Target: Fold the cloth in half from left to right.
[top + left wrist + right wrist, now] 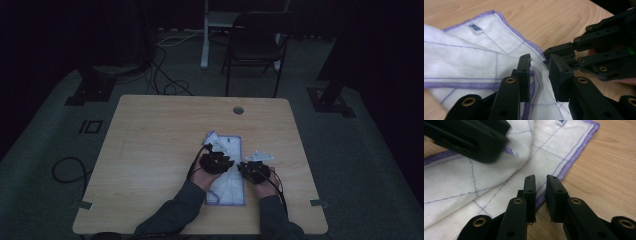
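Observation:
A white cloth (pixel 227 192) with a purple hem lies flat on the wooden table (pixel 150 150), in front of the person. My left gripper (pixel 229 162) is over its middle. In the left gripper view the jaws (pixel 539 65) stand apart, a raised fold of the cloth (pixel 474 57) sits between them, and the pads do not press on it. My right gripper (pixel 244 168) is at the cloth's right edge. Its jaws (pixel 540 182) hover a narrow gap apart over the purple hem of the cloth (pixel 486 177). The two grippers' tips are close together.
A small label (pixel 476 27) is sewn near one corner of the cloth. A round cable hole (pixel 238 110) sits near the table's far edge. Beyond the table stand a dark chair (pixel 255 42) and cables (pixel 165 75) on the floor.

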Tool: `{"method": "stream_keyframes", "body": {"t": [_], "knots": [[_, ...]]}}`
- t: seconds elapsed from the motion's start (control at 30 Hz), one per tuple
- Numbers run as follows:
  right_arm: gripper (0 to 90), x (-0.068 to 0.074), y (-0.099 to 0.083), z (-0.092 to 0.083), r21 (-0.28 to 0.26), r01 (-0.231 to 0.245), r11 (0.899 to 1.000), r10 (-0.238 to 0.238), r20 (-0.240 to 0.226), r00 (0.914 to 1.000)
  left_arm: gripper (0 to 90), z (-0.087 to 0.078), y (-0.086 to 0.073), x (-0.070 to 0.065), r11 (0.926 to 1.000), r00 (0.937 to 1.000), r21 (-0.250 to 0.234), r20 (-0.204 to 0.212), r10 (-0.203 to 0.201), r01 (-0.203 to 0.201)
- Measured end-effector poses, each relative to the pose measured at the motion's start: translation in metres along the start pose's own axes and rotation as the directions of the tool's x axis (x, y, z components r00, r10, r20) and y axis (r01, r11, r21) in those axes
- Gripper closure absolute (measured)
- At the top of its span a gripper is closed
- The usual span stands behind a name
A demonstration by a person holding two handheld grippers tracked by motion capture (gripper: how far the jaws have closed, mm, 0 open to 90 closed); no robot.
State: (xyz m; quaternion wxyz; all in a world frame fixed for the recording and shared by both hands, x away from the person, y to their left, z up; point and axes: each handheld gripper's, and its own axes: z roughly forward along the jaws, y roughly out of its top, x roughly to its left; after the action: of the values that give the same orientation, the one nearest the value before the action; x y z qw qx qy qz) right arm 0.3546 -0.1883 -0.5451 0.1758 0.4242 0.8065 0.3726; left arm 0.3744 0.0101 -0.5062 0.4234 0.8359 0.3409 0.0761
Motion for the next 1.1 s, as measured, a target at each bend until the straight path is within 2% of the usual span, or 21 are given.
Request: {"method": "stream_keyframes", "body": {"t": [0.23, 0.37, 0.5, 0.67, 0.77, 1.0, 1.1], "knots": [[79.1, 0.000, 0.000, 0.000, -0.001, 0.000, 1.000, 0.000, 0.002, 1.0000, 70.8, -0.031, -0.009, 0.013, 0.9997, 0.9988, -0.024, -0.047, -0.012, 0.011], [79.2, 0.000, 0.000, 0.000, -0.001, 0.000, 1.000, 0.000, 0.002, 1.0000, 81.2, -0.045, -0.021, 0.021, 0.9998, 0.9974, -0.014, -0.070, -0.017, 0.016], [79.2, 0.000, 0.000, 0.000, -0.002, 0.000, 1.000, 0.000, 0.003, 1.0000, 87.9, -0.049, -0.034, 0.023, 0.9999, 0.9952, 0.010, -0.097, -0.008, 0.009], [79.2, 0.000, 0.000, 0.000, -0.003, 0.000, 1.000, 0.000, 0.004, 1.0000, 90.0, -0.041, -0.057, 0.022, 0.9984, 0.9977, 0.055, -0.066, -0.012, 0.016], [79.2, 0.000, 0.000, 0.000, -0.003, -0.001, 1.000, 0.001, 0.003, 1.0000, 90.0, -0.039, -0.067, 0.018, 0.9979, 0.9986, 0.063, -0.051, -0.013, 0.016], [79.2, 0.000, 0.000, 0.000, -0.003, -0.001, 1.000, 0.001, 0.004, 1.0000, 90.0, -0.042, -0.067, 0.010, 0.9987, 0.9994, 0.037, -0.004, -0.033, 0.033], [79.2, 0.000, 0.000, 0.000, -0.003, -0.002, 1.000, 0.002, 0.003, 1.0000, 89.8, -0.041, -0.065, 0.006, 0.9990, 0.9996, 0.038, 0.013, -0.023, 0.023]]}}
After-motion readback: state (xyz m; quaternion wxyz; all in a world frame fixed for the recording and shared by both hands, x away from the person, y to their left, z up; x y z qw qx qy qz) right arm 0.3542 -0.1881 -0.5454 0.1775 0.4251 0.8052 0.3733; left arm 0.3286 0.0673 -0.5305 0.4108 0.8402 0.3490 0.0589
